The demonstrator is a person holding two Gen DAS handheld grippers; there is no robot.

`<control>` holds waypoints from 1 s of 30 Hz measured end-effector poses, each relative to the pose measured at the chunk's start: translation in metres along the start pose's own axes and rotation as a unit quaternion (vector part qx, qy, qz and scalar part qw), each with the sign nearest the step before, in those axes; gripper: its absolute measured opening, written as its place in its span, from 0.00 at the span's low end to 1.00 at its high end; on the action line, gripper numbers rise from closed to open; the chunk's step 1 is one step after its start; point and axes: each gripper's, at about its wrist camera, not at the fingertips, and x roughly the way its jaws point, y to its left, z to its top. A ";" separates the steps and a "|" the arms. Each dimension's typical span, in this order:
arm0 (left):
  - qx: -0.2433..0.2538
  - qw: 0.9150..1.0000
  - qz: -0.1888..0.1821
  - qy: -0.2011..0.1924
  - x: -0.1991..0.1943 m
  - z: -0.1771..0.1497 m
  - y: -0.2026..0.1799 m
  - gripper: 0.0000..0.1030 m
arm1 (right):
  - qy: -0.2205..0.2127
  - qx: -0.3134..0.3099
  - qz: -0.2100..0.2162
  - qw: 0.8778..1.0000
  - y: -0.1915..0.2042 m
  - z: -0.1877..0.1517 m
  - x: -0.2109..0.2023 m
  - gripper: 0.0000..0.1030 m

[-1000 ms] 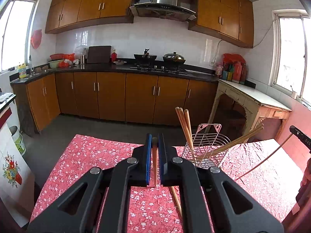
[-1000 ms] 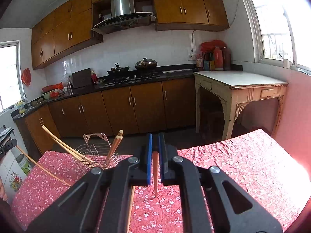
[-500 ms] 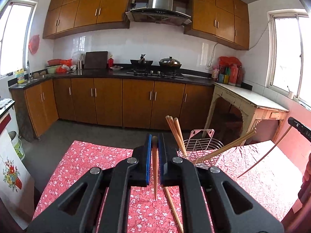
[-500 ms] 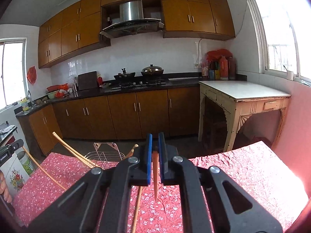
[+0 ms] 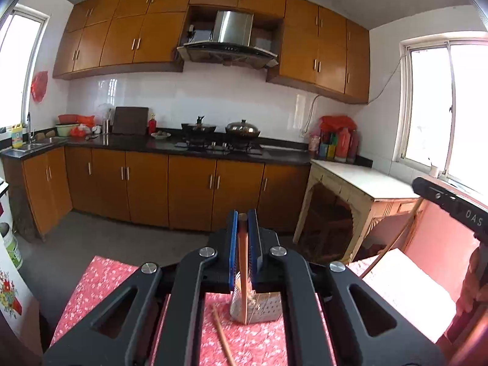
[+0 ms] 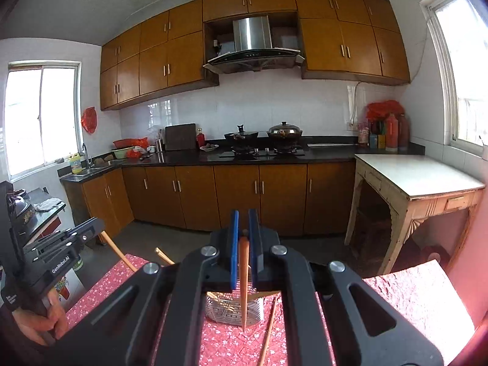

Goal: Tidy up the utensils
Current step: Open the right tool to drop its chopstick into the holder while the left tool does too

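My left gripper (image 5: 243, 222) is shut on a wooden chopstick (image 5: 243, 271) that hangs point down over the wire utensil basket (image 5: 262, 309). My right gripper (image 6: 243, 224) is shut on another chopstick (image 6: 243, 280), also point down above the basket, which shows in the right wrist view too (image 6: 225, 308). The basket stands on the red floral tablecloth (image 5: 100, 289); most of it is hidden behind my fingers. A loose chopstick (image 5: 222, 335) lies on the cloth by the basket. Another chopstick (image 6: 268, 332) lies on the cloth in the right wrist view.
The other gripper shows at the right edge of the left wrist view (image 5: 451, 207) and at the left of the right wrist view (image 6: 52, 262). A white-topped side table (image 6: 421, 177) stands at the right. Kitchen cabinets (image 5: 183, 189) line the far wall.
Both grippers have risen and moved in over the basket, each still holding its chopstick. The basket has slid from beside the fingers to below and between them in both views.
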 end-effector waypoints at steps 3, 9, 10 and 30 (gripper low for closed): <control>-0.001 1.000 0.001 -0.015 0.012 0.015 -0.012 0.06 | -0.010 -0.009 0.006 1.000 0.014 0.018 0.012 0.07; -0.006 0.999 0.021 -0.034 0.052 0.023 -0.026 0.06 | -0.021 -0.011 0.008 1.000 0.024 0.032 0.062 0.07; -0.012 0.999 0.020 -0.031 0.058 0.023 -0.025 0.06 | -0.022 -0.009 0.007 1.000 0.024 0.032 0.070 0.07; -0.037 0.997 0.068 0.019 0.096 -0.005 0.018 0.49 | 0.010 0.049 -0.090 0.995 -0.053 -0.030 0.148 0.67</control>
